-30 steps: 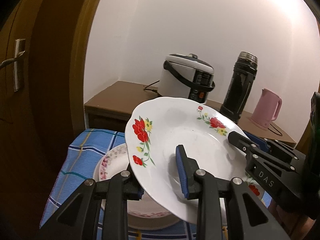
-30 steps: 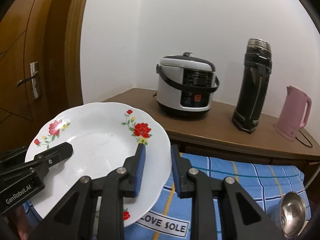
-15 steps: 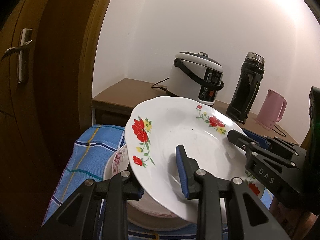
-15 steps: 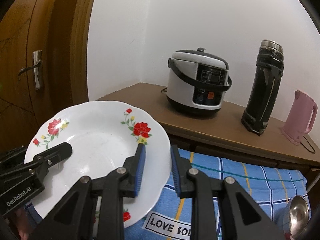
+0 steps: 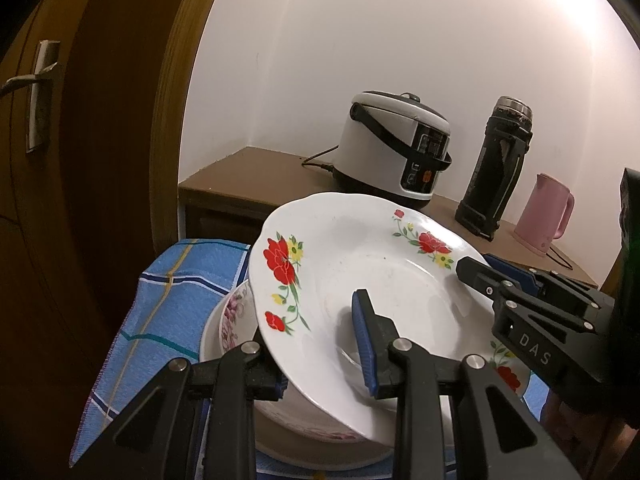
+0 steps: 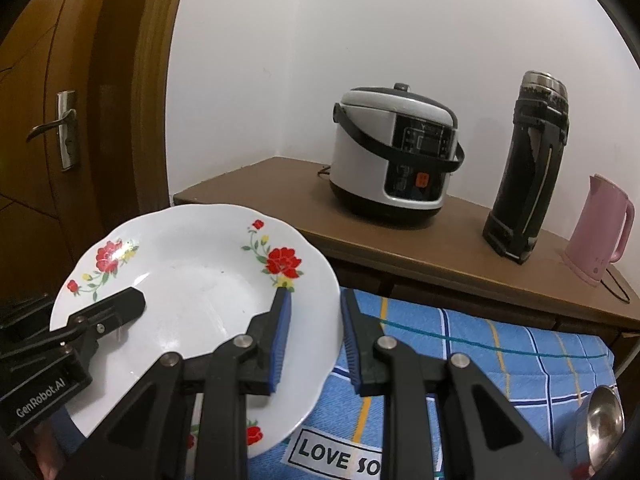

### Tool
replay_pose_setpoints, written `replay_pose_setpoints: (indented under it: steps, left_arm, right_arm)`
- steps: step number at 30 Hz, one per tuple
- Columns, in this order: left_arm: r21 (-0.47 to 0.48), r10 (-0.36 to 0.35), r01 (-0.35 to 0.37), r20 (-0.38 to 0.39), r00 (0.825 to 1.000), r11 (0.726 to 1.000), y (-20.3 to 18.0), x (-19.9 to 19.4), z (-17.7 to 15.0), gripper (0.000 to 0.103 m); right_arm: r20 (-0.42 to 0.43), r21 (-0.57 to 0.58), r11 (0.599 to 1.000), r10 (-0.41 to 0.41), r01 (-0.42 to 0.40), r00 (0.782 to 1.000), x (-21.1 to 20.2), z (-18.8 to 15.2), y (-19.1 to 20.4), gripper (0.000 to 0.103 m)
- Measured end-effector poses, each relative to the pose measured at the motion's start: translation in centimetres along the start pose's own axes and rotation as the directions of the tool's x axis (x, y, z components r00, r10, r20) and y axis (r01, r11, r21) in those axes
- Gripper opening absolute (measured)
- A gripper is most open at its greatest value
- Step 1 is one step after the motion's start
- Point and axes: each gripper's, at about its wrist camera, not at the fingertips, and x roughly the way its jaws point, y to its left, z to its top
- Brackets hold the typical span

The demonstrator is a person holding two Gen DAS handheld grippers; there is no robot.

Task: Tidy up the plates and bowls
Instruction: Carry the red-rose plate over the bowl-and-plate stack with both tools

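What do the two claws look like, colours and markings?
Both are matte black plastic linkages with silver pivot screws and blue ribbed pads. The left claw carries white "GenRobot.AI" lettering on its body; the right claw reads "DAS". No cables visible.

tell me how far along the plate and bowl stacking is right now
Done: a pink-patterned dish already sits on the blue cloth. In hand: the left hand-held gripper and right hand-held gripper both grip the red-flower plate, tilted above it. Left: lowering the plate; a steel bowl waits at the cloth's right.
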Motion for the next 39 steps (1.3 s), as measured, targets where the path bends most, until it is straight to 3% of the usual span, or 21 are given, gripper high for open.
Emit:
replay_pose_setpoints:
  steps: [16,24,39]
  left_arm:
    - [0.026,0.066,-0.066,-0.005,0.998,0.998,-0.1,0.9,-0.3,0.033]
    - [0.015,0.068,-0.068,-0.035,0.997,0.998,0.2,1.4,-0.3,0.033]
    - [-0.022,0.065,-0.067,-0.106,0.992,0.997,0.7,2.4,-0.3,0.033]
  right_arm:
    - [0.049,0.013,0.998,0.055,-0.056,0.997,1.2,-1.4,-0.1,0.025]
    - [0.028,0.049,0.993,0.108,-0.109,0.994,1.8,-1.4,-0.7,0.025]
    - [-0.014,0.022,0.994,0.104,-0.104,0.994,3.1,-1.7,-0.2,0.025]
